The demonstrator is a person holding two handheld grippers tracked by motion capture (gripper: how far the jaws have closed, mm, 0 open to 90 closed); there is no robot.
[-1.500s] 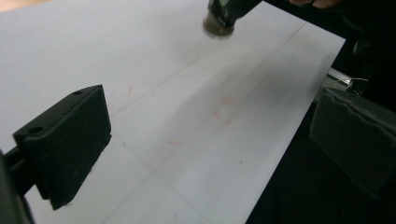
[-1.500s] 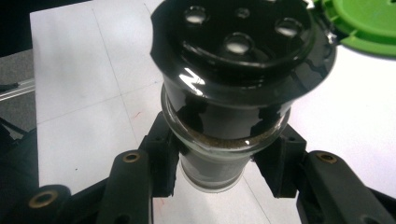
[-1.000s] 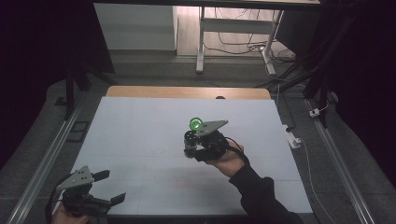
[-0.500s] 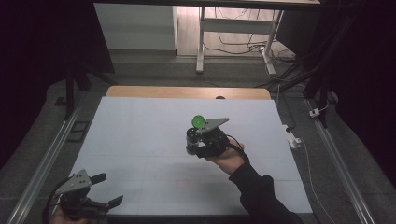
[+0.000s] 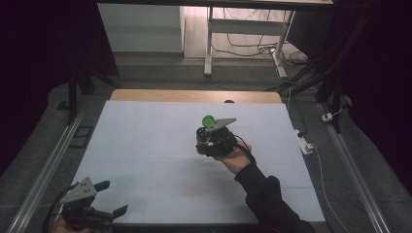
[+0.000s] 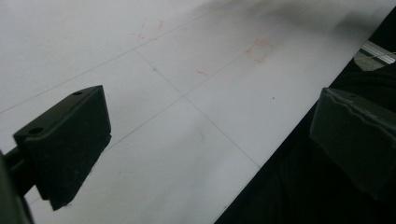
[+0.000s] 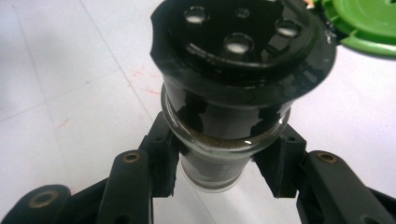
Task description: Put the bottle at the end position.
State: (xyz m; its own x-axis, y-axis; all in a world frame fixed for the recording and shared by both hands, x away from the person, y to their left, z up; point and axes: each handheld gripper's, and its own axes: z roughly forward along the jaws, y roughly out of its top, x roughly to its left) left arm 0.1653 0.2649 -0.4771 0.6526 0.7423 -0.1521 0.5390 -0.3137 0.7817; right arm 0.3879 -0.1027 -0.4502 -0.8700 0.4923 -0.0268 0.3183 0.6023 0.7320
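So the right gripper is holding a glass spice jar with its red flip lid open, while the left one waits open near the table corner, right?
Nearly. The flip lid is green, not red, as the right gripper view shows. The right gripper does clamp the spice jar, and the left gripper waits open near the table corner.

The glass spice jar with black shaker top and green flip lid (image 5: 209, 127) is being lowered slightly toward the white bench (image 5: 145, 145) by the right gripper (image 5: 210, 138).

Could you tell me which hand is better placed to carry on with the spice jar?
Right. The right gripper is shut on the spice jar, its green flip lid open, over mid-table. The left gripper sits open at the table's near-left corner, away from the jar.
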